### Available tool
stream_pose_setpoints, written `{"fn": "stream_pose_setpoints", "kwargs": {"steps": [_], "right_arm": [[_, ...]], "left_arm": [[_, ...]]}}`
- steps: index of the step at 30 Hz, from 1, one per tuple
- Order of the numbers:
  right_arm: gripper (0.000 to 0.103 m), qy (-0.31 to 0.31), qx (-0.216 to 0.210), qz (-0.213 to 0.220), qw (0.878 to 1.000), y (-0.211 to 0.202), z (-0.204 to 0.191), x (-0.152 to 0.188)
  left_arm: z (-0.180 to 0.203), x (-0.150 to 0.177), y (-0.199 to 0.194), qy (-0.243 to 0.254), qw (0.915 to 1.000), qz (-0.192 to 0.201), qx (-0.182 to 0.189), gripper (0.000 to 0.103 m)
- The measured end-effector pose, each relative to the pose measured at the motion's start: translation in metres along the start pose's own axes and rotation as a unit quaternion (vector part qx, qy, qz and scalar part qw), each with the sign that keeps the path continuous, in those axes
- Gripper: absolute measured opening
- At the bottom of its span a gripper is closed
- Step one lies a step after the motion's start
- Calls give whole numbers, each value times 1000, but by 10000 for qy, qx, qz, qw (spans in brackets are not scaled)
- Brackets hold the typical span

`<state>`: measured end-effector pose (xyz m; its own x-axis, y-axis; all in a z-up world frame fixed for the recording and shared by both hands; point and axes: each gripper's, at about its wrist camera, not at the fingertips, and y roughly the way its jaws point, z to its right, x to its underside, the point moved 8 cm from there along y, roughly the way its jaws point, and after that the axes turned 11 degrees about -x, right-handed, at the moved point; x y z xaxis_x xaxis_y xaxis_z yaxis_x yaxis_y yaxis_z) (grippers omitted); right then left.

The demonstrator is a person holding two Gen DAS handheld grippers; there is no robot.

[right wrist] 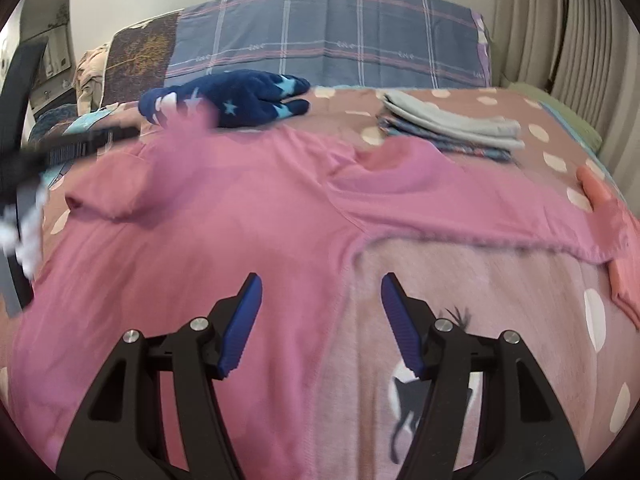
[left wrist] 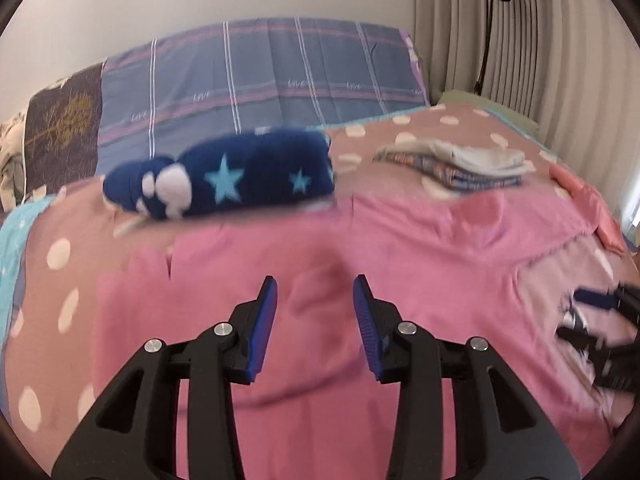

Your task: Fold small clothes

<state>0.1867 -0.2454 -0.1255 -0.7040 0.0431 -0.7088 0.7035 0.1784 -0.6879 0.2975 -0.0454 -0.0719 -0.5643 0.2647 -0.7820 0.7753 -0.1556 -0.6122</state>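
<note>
My left claw (left wrist: 315, 292) and right claw (right wrist: 321, 292) gape empty above the pink garment (right wrist: 224, 240) spread on the bed (right wrist: 500, 280); its right hem lies between my right claw's fingers, folded stack (right wrist: 452, 132) beyond.

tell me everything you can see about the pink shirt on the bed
The pink shirt is a soft, knit-looking long-sleeved top, spread mostly flat on the polka-dot blanket. One sleeve stretches out sideways towards the curtain side, ending in a lighter, coral cuff. The other sleeve lies bunched and partly folded in. The body is wrinkled and not yet folded. Its top edge lies close to the navy star garment and the folded stack. Neither hand-held gripper visibly grips it.
</note>
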Motion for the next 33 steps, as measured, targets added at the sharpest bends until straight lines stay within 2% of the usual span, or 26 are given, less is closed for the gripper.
{"fn": "stream_pose_setpoints", "kwargs": {"steps": [2, 6, 9, 11, 15, 20, 21, 22, 23, 24, 27, 30, 33], "right_arm": [[63, 74, -119, -70, 9999, 3, 5, -2], [63, 192, -640, -233, 9975, 19, -2, -11], [63, 497, -1311, -410, 9893, 42, -13, -29], [60, 854, -1726, -589, 9795, 65, -23, -44], [59, 1051, -1813, -873, 9739, 102, -44, -74], [56, 1236, -1551, -1221, 9725, 156, -79, -106], [50, 1337, -1563, -1335, 9695, 168, -84, -106], [24, 1404, -1618, -1435, 9662, 177, -88, -105], [4, 1467, -1640, -1562, 9629, 183, -89, -102], [4, 1628, -1561, -1657, 9600, 188, -86, -97], [3, 1923, -1642, -1221, 9598, 170, -70, -104], [3, 1881, -1852, -371, 9638, 110, -46, -111], [6, 2066, -1818, -198, 9612, 73, -15, -91]], "left_arm": [[-21, 16, -6, -50, 9996, 26, -259, 53], [-74, 44, -15, 107, 9936, 50, -1126, 66], [-111, 66, -12, 76, 9875, -223, -1556, 67], [-134, 78, -6, -46, 9823, -456, -1814, 67], [-162, 88, 13, -356, 9748, -635, -2108, 67], [-181, 88, 36, -808, 9710, -893, -2065, 67], [-184, 91, 43, -849, 9683, -1011, -2119, 67], [-184, 94, 48, -863, 9676, -1073, -2115, 67], [-185, 96, 52, -883, 9674, -1123, -2091, 69], [-185, 97, 52, -912, 9671, -1127, -2092, 70], [-185, 99, 50, -930, 9669, -1101, -2106, 70], [-183, 99, 49, -862, 9659, -1080, -2188, 70], [-179, 99, 48, -741, 9643, -1064, -2308, 70]]}}
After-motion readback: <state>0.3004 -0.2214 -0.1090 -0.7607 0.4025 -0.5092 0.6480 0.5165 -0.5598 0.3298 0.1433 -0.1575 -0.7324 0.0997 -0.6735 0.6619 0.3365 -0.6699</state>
